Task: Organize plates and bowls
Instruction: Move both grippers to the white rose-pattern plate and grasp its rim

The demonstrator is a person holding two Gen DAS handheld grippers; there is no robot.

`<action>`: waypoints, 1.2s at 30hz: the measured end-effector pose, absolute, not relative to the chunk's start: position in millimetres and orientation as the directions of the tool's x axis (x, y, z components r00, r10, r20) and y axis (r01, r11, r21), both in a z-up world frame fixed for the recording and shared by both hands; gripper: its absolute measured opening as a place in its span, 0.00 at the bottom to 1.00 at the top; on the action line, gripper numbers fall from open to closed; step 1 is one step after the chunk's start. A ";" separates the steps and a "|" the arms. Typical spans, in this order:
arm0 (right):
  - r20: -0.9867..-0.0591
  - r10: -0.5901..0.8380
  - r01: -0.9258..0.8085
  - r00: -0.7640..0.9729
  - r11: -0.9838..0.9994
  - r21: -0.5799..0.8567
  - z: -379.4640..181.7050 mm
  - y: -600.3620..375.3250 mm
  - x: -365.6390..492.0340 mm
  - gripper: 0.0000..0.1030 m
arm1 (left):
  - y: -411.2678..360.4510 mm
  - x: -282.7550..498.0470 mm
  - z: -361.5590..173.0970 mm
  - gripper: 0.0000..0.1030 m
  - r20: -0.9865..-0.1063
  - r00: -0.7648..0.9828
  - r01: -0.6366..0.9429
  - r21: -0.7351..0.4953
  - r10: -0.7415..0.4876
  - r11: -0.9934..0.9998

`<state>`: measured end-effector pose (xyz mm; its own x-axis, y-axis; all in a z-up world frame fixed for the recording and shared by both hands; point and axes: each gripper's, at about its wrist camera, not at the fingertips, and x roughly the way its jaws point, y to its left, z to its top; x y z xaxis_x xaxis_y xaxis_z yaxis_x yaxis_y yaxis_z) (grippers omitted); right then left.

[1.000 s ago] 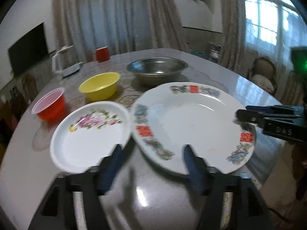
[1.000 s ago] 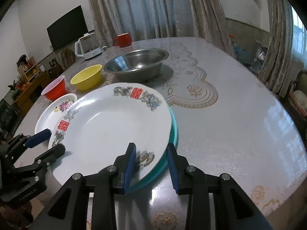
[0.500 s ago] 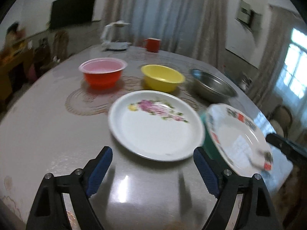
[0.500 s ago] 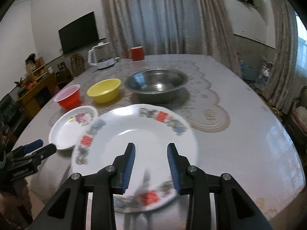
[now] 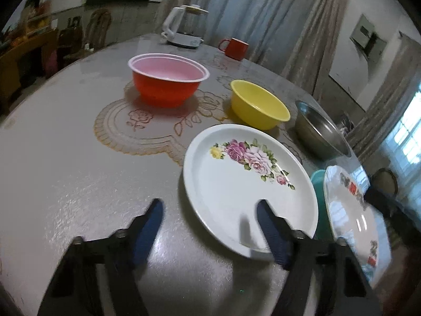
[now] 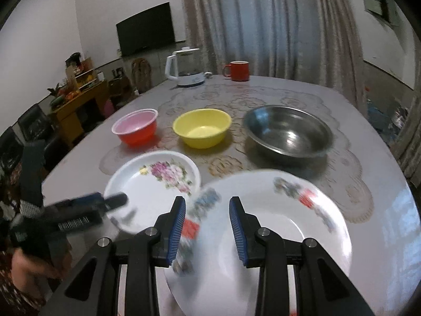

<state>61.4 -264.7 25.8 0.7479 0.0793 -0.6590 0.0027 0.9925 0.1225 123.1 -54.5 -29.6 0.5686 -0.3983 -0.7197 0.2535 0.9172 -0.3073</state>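
Note:
My left gripper [image 5: 210, 226] hangs low over the near rim of the white rose plate [image 5: 250, 179]. Its jaws are closing, one finger over the plate and the other over bare table, and neither pad presses on the rim. My right gripper [image 6: 208, 230] is shut on the rim of the large white plate with red and blue patterns [image 6: 276, 223]. That plate is lifted and tilted above a teal plate [image 5: 317, 184]. Behind them stand a red bowl [image 5: 165, 87], a yellow bowl [image 5: 259, 108] and a steel bowl [image 5: 318, 131].
At the table's far side are a white kettle [image 6: 186, 65] and a red mug [image 6: 238, 70]. The table [image 5: 65, 158] has a lace-pattern mat under the bowls. A person's hand [image 6: 26, 260] holds the left gripper at the near left edge. Chairs and a cabinet stand beyond the left edge.
My left gripper swung left from the large plate to the rose plate, rolled, and opened wide, then narrowed. My right gripper lifted the large plate off the teal plate and tilted it.

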 end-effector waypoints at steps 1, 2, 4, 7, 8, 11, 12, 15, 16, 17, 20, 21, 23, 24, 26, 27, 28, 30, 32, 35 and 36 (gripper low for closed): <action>-0.663 0.081 0.000 0.745 0.992 0.122 26.7 -263.5 68.0 0.33 | -56.7 123.5 -30.6 0.41 -0.720 0.572 0.269 -0.288 -0.393 0.919; -0.666 0.084 -0.002 0.741 0.992 0.123 26.9 -262.7 73.3 0.33 | -59.5 123.6 -32.3 0.34 -0.719 0.574 0.288 -0.269 -0.391 0.919; -0.670 0.097 -0.019 0.736 0.992 0.123 27.3 -258.9 88.0 0.33 | -60.6 120.3 -33.2 0.33 -0.706 0.592 0.301 -0.253 -0.388 0.919; -0.697 0.107 -0.034 0.709 0.992 0.118 20.4 -252.5 112.0 0.33 | -56.9 121.1 -33.4 0.33 -0.698 0.590 0.305 -0.272 -0.405 0.913; -0.717 0.105 -0.038 0.689 0.993 0.108 16.0 -250.0 122.5 0.33 | -56.3 121.7 -33.2 0.33 -0.698 0.589 0.307 -0.273 -0.407 0.912; -0.767 0.106 -0.056 0.633 0.994 0.091 4.3 -247.0 149.3 0.33 | -54.5 122.2 -32.9 0.32 -0.697 0.588 0.310 -0.275 -0.410 0.910; -0.791 0.098 -0.059 0.604 0.995 0.078 -2.0 -247.1 160.4 0.33 | -54.7 122.4 -32.9 0.32 -0.697 0.588 0.311 -0.274 -0.411 0.910; -0.846 0.075 -0.057 0.528 0.997 0.053 -16.9 -249.1 183.1 0.27 | -56.0 123.4 -33.2 0.32 -0.697 0.586 0.314 -0.274 -0.413 0.909; -0.867 0.091 -0.065 0.491 0.996 0.068 -23.3 -250.0 190.3 0.26 | -55.9 123.6 -33.3 0.32 -0.697 0.585 0.315 -0.276 -0.414 0.908; -0.874 0.114 -0.077 0.472 0.993 0.088 -26.7 -250.1 194.5 0.24 | -55.4 123.7 -33.3 0.32 -0.697 0.585 0.315 -0.276 -0.414 0.908; -0.893 0.157 -0.109 0.422 0.987 0.122 -33.1 -243.9 201.9 0.21 | -52.7 124.1 -31.7 0.31 -0.698 0.587 0.316 -0.269 -0.410 0.910; -0.894 0.144 -0.111 0.425 0.988 0.107 -33.2 -242.0 201.9 0.21 | -51.3 123.3 -31.1 0.30 -0.698 0.588 0.315 -0.267 -0.408 0.911; -0.896 0.131 -0.112 0.424 0.989 0.092 -32.6 -238.2 201.2 0.21 | -44.9 122.2 -29.8 0.28 -0.702 0.593 0.311 -0.252 -0.394 0.917; -0.895 0.139 -0.118 0.423 0.988 0.097 -32.1 -235.9 200.1 0.21 | -40.2 121.4 -29.6 0.28 -0.703 0.595 0.306 -0.250 -0.389 0.919; -0.894 0.144 -0.132 0.424 0.987 0.096 -31.8 -226.1 195.0 0.21 | -30.1 120.7 -29.8 0.28 -0.705 0.592 0.291 -0.264 -0.389 0.920; -0.894 0.143 -0.139 0.425 0.986 0.092 -31.5 -221.3 191.5 0.21 | -23.9 120.2 -30.3 0.28 -0.708 0.592 0.278 -0.268 -0.384 0.922; -0.892 0.150 -0.146 0.426 0.985 0.096 -31.9 -216.7 189.3 0.21 | -16.1 119.3 -31.0 0.28 -0.713 0.592 0.262 -0.272 -0.377 0.926; -0.886 0.183 -0.150 0.426 0.980 0.130 -32.0 -208.4 181.8 0.21 | -6.2 117.1 -32.4 0.28 -0.718 0.590 0.246 -0.275 -0.369 0.929; -0.877 0.218 -0.154 0.427 0.974 0.168 -30.7 -199.2 174.5 0.21 | 5.6 111.7 -33.3 0.28 -0.716 0.594 0.235 -0.280 -0.366 0.931; -0.851 0.276 -0.144 0.446 0.961 0.236 -32.0 -187.9 156.0 0.24 | 17.0 103.0 -33.5 0.28 -0.720 0.603 0.229 -0.257 -0.344 0.939; -0.844 0.280 -0.139 0.458 0.960 0.243 -32.5 -185.7 151.2 0.24 | 20.0 100.6 -33.6 0.28 -0.720 0.604 0.228 -0.255 -0.342 0.940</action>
